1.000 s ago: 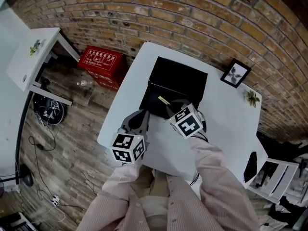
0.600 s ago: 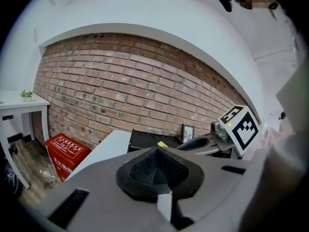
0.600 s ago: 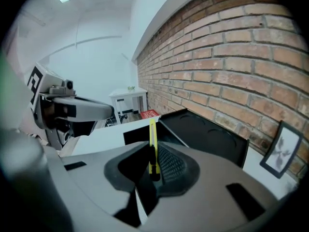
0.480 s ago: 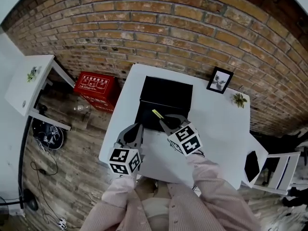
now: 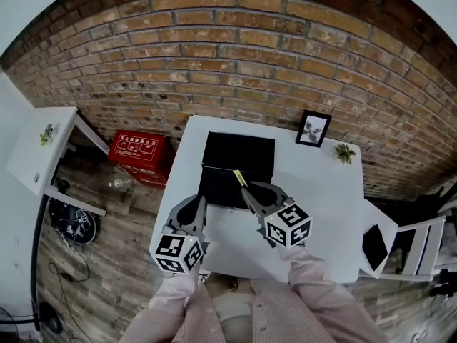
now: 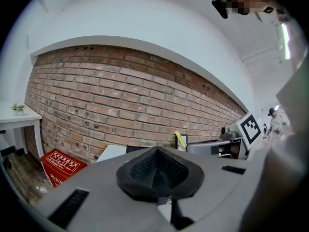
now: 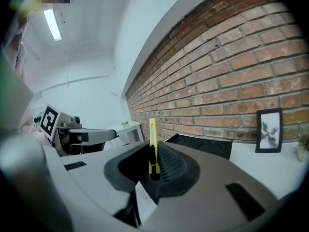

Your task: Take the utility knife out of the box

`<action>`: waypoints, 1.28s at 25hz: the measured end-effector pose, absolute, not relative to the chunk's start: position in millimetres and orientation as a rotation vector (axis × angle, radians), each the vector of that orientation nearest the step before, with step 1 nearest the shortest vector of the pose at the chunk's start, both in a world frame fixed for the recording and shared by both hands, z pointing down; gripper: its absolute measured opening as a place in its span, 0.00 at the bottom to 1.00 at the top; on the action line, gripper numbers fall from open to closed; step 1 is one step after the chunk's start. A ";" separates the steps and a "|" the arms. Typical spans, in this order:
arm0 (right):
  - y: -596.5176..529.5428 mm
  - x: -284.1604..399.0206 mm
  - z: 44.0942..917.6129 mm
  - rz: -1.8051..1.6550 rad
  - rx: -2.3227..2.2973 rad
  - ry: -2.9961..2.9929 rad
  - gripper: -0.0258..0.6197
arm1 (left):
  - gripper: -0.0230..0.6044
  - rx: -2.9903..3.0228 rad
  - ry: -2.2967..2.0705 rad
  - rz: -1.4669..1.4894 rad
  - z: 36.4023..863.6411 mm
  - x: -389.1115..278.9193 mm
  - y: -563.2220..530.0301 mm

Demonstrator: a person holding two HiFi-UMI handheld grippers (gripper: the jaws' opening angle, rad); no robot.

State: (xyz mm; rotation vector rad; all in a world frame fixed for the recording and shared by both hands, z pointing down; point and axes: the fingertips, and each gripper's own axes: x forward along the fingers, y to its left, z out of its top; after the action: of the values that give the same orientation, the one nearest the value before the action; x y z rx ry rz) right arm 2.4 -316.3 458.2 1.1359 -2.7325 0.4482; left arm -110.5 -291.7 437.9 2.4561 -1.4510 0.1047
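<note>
Box [image 5: 238,164] on the far left part of the surface [image 5: 325,199], before the brick wall [image 5: 250,63]; picture frame [image 5: 313,128] and small plant [image 5: 345,152] to its right; utility knife [image 5: 240,179], in the right gripper [image 5: 247,190], over the box's near edge; left gripper [image 5: 196,201] beside it, over the surface's left edge; case [image 5: 138,151] on the floor [image 5: 93,263] left of the surface.

I have the utility knife [image 5: 240,178], slim and yellow, pinched by its lower end in the right gripper [image 5: 246,190], blade end poking out past the jaws, up off the white table [image 5: 321,184]. The box [image 5: 227,186] is black and flat, lying open toward the table's far left, lid folded back.
</note>
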 end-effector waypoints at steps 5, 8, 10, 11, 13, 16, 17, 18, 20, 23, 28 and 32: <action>-313.5 19.9 440.0 0.449 1.225 -2.761 0.13 | 0.02 2.492 -1.479 0.070 416.2 -113.8 -290.5; -312.0 30.5 425.9 0.441 1.289 -2.784 0.13 | 0.02 2.504 -1.503 0.049 403.2 -118.2 -291.1; -311.2 37.8 415.1 0.426 1.334 -2.802 0.13 | 0.02 2.512 -1.516 0.035 395.9 -120.9 -290.7; -310.6 41.3 409.4 0.415 1.356 -2.810 0.13 | 0.02 2.518 -1.522 0.031 392.8 -122.0 -290.1; -309.1 48.2 397.4 0.388 1.398 -2.828 0.13 | 0.02 2.531 -1.531 0.027 386.9 -124.2 -288.5; -307.0 59.3 381.4 0.351 1.459 -2.850 0.13 | 0.02 2.542 -1.549 0.003 377.0 -127.2 -287.2; -306.3 63.1 376.9 0.341 1.476 -2.857 0.13 | 0.02 2.546 -1.555 -0.004 373.8 -127.5 -287.1; -305.4 66.5 372.7 0.331 1.493 -2.862 0.13 | 0.02 2.552 -1.562 -0.009 370.5 -127.8 -286.9; -302.7 72.3 365.9 0.316 1.527 -2.868 0.13 | 0.02 2.564 -1.573 -0.013 364.7 -129.1 -285.6; -297.9 82.9 359.3 0.309 1.593 -2.871 0.13 | 0.02 2.578 -1.589 -0.015 356.5 -132.8 -283.2; -291.2 97.0 349.1 0.311 1.686 -2.874 0.13 | 0.02 2.589 -1.620 -0.034 345.5 -135.5 -280.6; -286.6 101.8 342.8 0.283 1.707 -2.881 0.13 | 0.02 2.591 -1.636 -0.056 340.5 -137.6 -278.6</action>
State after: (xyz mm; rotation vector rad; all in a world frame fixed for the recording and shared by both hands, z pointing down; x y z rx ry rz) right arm 101.8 -286.6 342.8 1.7071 -2.8809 0.2833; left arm -137.6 -278.6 340.5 2.5908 -1.6360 -0.0557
